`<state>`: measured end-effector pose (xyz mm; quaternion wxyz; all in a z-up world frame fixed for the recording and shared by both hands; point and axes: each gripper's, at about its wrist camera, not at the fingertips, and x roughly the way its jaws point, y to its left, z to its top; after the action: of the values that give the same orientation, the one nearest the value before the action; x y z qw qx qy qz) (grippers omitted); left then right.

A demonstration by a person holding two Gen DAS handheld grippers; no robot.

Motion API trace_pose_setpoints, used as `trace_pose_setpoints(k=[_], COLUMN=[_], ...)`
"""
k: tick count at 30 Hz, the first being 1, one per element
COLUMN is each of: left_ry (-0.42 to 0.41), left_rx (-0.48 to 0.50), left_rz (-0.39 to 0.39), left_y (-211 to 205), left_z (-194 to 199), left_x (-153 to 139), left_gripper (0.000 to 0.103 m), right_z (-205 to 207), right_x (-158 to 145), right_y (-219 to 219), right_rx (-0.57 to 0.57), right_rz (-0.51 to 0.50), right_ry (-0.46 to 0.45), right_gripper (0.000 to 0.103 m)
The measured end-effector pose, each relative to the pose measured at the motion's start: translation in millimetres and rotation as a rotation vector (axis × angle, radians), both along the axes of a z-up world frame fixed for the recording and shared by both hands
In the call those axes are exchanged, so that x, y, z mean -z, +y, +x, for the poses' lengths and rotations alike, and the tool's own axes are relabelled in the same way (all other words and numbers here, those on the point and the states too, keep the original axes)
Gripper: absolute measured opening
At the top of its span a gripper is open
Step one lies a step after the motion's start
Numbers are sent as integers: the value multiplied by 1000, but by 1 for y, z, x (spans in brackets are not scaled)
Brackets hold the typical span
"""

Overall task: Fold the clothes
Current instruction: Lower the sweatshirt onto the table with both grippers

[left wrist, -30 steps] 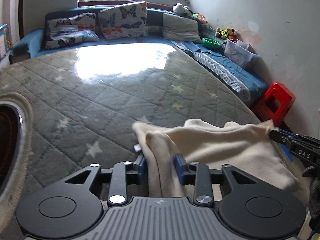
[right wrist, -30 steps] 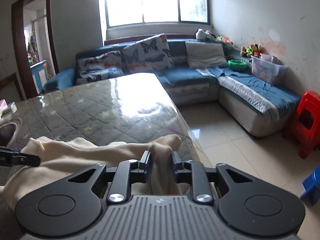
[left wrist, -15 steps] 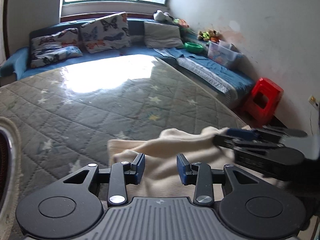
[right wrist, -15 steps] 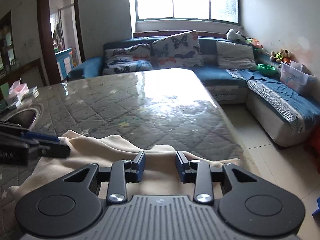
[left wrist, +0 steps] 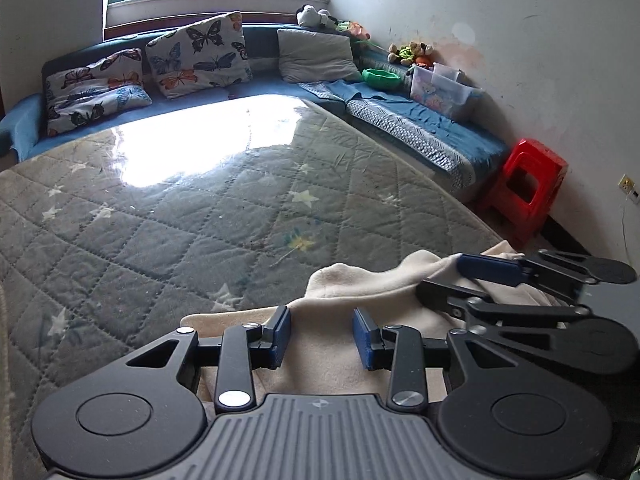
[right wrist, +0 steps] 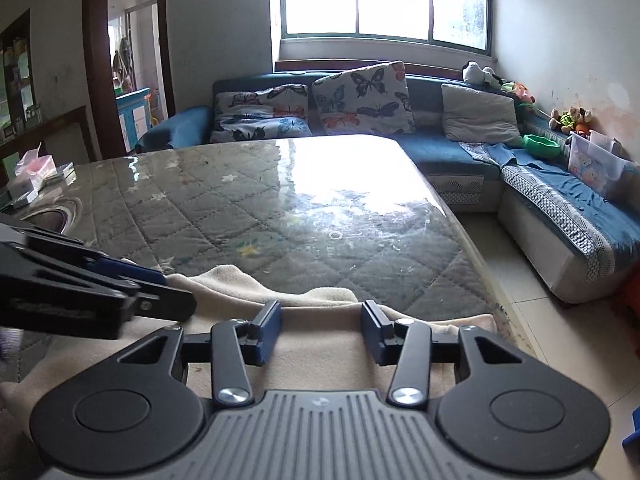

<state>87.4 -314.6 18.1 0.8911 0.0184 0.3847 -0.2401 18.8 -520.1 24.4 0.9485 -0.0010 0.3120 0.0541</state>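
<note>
A cream garment (left wrist: pixel 360 296) lies bunched at the near edge of the grey quilted table (left wrist: pixel 200 216). My left gripper (left wrist: pixel 321 338) is open above the cloth, holding nothing. My right gripper (right wrist: pixel 320 334) is open too, over the same cream garment (right wrist: pixel 312 344) near the table's right corner. In the left wrist view the right gripper (left wrist: pixel 448 280) reaches in from the right, over the cloth. In the right wrist view the left gripper (right wrist: pixel 176 292) reaches in from the left.
A blue corner sofa (right wrist: pixel 460 160) with butterfly pillows (right wrist: pixel 362 100) runs behind and right of the table. A red stool (left wrist: pixel 528 184) stands by the right wall. A dark round object (right wrist: pixel 56 216) and small boxes (right wrist: pixel 28 184) sit at the table's left side.
Both grippers have let go of the cream garment and opened. The cloth has dropped flat onto the table, and the two grippers have come close together.
</note>
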Motion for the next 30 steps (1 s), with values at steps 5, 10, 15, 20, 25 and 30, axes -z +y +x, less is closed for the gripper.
trace_pose_setpoints(k=[5,10,15,20,25,30], left_ry=[7,0,-6,-3,-7,-41], left_rx=[2,2,-1,-7,-3,18], left_rz=[-15,-9,-1,2,9,21], left_y=[4,3,2,5,11,20], left_z=[3,1,0,-2,-16,-42], left_x=[0,1,2,-1,-4,-10], left_gripper=[38,38,39,40,41,41], right_z=[-10,-32,-45,-50,-58,-75], right_x=[-8,-13,-16,-9,-10,-8], right_y=[-2,-5,-12,-15,-23,-22], right_rx=[-8,-13,5,-7,2,-7], right_rz=[13,48,51,-2,20,-4], right_ry=[-13,-17,-25,26,42,40], right_gripper=[45,46,47,47,48,49])
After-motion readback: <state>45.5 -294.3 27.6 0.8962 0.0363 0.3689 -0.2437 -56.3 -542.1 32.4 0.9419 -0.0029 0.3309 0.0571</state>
